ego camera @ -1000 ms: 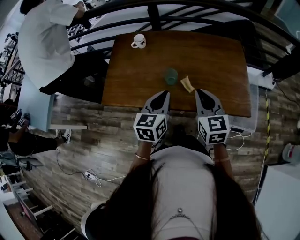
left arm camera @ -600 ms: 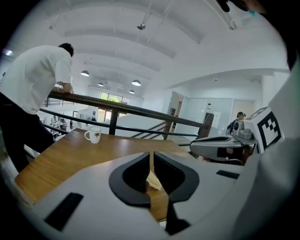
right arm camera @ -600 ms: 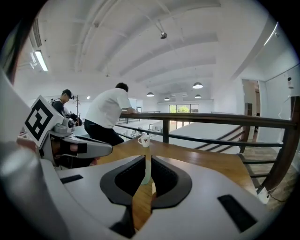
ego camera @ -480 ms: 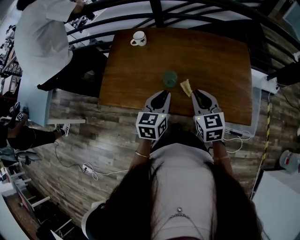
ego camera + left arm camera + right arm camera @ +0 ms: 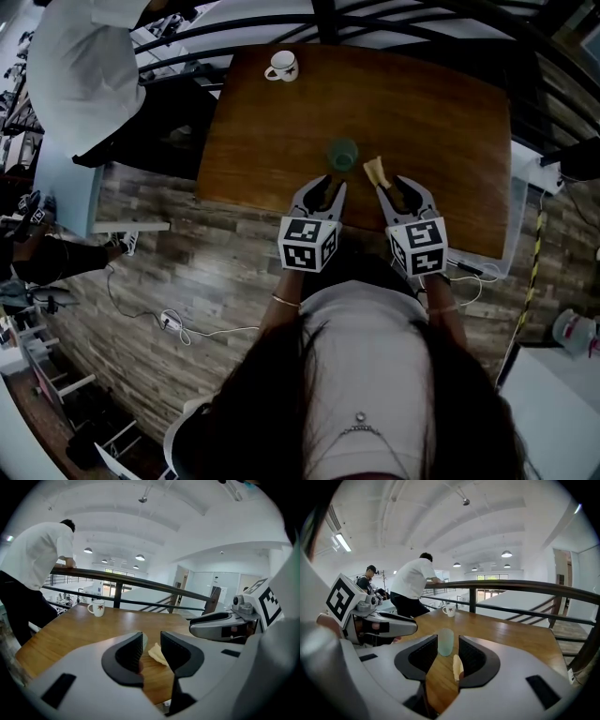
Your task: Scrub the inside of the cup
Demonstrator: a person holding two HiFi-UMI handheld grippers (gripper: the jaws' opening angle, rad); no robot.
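**Head view.** The pale green see-through cup stands on the brown wooden desk, close to the middle of the near edge. A small yellow scrub pad lies just beside the cup, on its right. A white mug sits far off, by the far left corner.

A second ago both grippers were back at the near edge with their fingers shut. Now the left gripper is just short of the cup and the right gripper is near the pad. Both sets of fingers are opening. I think they are getting ready to pick things up, and no scrubbing has started.

The cup stands straight up and down with its mouth on top. The pad's long side runs from the near edge toward the far edge.

**Left gripper view.** The fingers have a narrow gap and hold nothing. The cup peeks out behind the left finger.

**Right gripper view.** The fingers stand a bit wider and hold nothing. The cup shows through the gap, farther off. The pad lies by the right finger.
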